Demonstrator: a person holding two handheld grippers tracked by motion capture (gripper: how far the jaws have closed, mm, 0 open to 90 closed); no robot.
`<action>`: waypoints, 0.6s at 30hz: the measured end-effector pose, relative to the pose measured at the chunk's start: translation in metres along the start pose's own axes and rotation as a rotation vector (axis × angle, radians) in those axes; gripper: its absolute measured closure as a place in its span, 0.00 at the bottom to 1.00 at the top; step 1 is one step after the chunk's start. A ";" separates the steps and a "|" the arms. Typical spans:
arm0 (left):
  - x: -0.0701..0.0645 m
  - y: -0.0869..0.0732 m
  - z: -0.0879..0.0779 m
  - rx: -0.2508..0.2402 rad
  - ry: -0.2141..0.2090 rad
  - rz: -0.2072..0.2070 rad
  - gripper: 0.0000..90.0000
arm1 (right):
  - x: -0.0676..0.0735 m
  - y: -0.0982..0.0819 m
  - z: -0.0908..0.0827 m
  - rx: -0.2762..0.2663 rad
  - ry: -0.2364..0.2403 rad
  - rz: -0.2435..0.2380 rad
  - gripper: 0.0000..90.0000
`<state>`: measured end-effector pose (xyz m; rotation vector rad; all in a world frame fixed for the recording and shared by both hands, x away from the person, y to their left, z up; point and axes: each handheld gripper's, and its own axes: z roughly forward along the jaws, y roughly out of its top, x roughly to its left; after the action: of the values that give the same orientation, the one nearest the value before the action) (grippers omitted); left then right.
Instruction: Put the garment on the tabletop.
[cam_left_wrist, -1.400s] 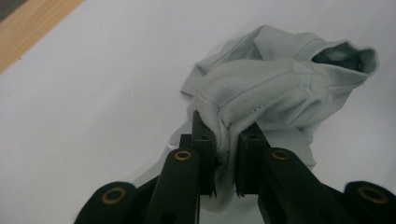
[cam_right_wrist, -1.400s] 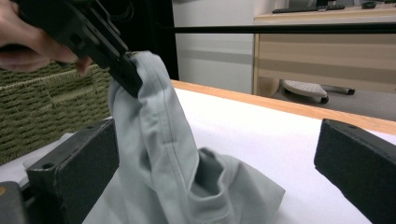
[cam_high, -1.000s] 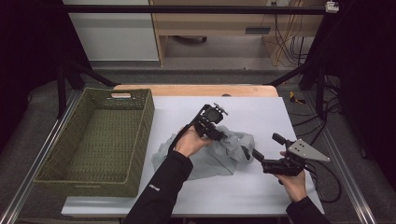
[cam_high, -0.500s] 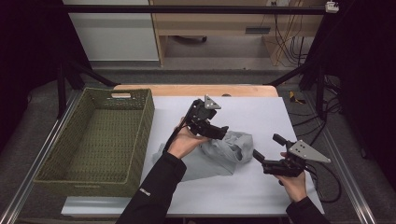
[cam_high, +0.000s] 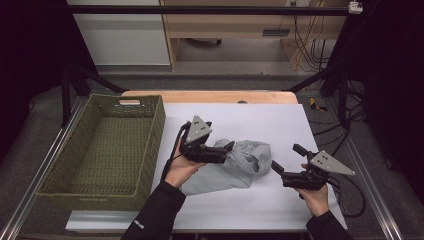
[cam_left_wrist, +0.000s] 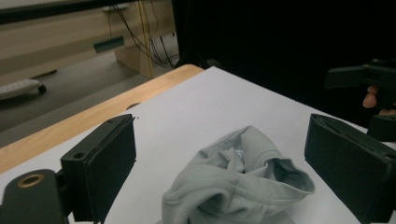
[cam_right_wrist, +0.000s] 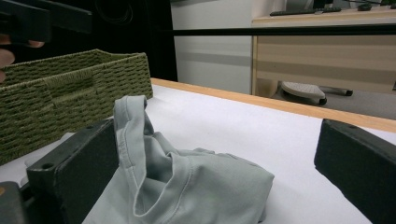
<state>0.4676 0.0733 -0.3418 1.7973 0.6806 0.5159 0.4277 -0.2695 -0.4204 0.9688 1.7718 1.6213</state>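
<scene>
1. Behind the table (cam_high: 280, 117) stand a pale wooden desk (cam_high: 235, 25) with hanging cables and a white cabinet (cam_high: 122, 37) on a grey floor; black frame bars cross the top and sides of the high view.
2. White covers the table top, with a strip of bare wood along its far edge.
3. On the table's left end sits a green woven basket (cam_high: 107, 150), a handle slot cut in its far wall. In the right gripper view it rises beyond the cloth.
4. A grey cloth (cam_high: 235, 167) lies crumpled near the table's middle, between the two grippers and right of the basket. Its right end is bunched into a raised fold; the rest spreads flat toward the person.
5. The left gripper (cam_high: 220, 152) hangs over the cloth's left part, pointing right. In its own view its jaws stand wide apart with the bunched fold (cam_left_wrist: 243, 182) between and below them, and I cannot tell whether they touch it.
6. The right gripper (cam_high: 287, 160) sits just right of the cloth, pointing left at it. Its jaws are spread wide, and in its own view a fold of cloth (cam_right_wrist: 140, 154) lies against the left jaw.
</scene>
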 end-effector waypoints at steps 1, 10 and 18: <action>0.001 -0.004 -0.004 -0.027 0.004 -0.010 0.08 | 0.000 0.000 0.000 0.001 -0.003 0.002 0.00; 0.001 -0.040 -0.032 -0.101 0.024 -0.023 0.07 | -0.002 -0.003 -0.001 -0.003 -0.001 0.004 0.00; 0.002 -0.063 -0.042 -0.131 0.020 -0.024 0.05 | -0.003 -0.004 -0.002 0.000 -0.001 0.003 0.00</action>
<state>0.4292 0.1191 -0.3889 1.6615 0.6657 0.5510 0.4270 -0.2735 -0.4244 0.9726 1.7712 1.6226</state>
